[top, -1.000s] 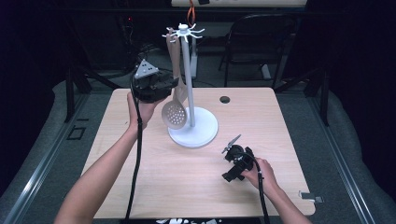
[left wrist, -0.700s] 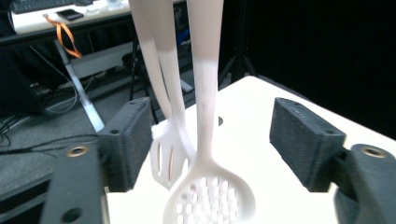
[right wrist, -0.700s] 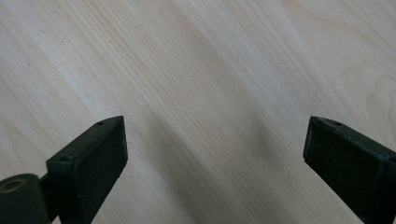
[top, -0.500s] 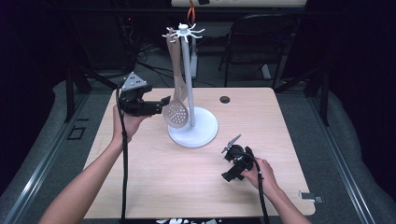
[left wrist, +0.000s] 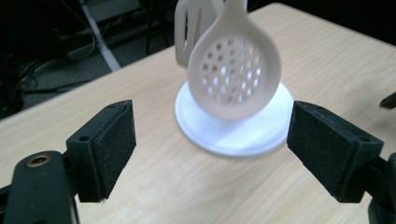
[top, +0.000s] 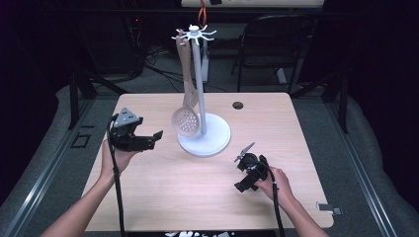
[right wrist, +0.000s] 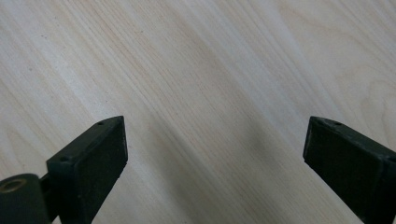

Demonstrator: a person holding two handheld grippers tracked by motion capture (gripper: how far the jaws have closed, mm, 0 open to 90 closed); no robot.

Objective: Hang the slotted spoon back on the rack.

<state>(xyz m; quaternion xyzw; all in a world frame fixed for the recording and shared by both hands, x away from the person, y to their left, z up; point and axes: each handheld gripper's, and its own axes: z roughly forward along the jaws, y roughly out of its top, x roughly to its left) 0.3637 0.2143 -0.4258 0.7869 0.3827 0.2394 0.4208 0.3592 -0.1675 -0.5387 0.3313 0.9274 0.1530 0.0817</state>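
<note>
A white utensil rack stands on its round base at the table's middle. From its top hooks hangs a pale perforated spoon, bowl down, just above the base. My left gripper floats left of the rack, level, jaws towards the spoon. In the left gripper view the spoon hangs ahead of my left gripper, and a slotted spatula hangs behind it. Its jaws have just been opening; nothing is between them. My right gripper rests open on the wood at the front right, and in its own view the right gripper has bare wood between its jaws.
A small black round cap sits in the table top behind the rack. A dark chair stands beyond the far edge. A small metal bracket lies at the front right corner.
My left gripper has let go of the spoon's handle and pulled away to the left and down, jaws opening. The spoon stays hanging on the rack. The right gripper has not moved.
</note>
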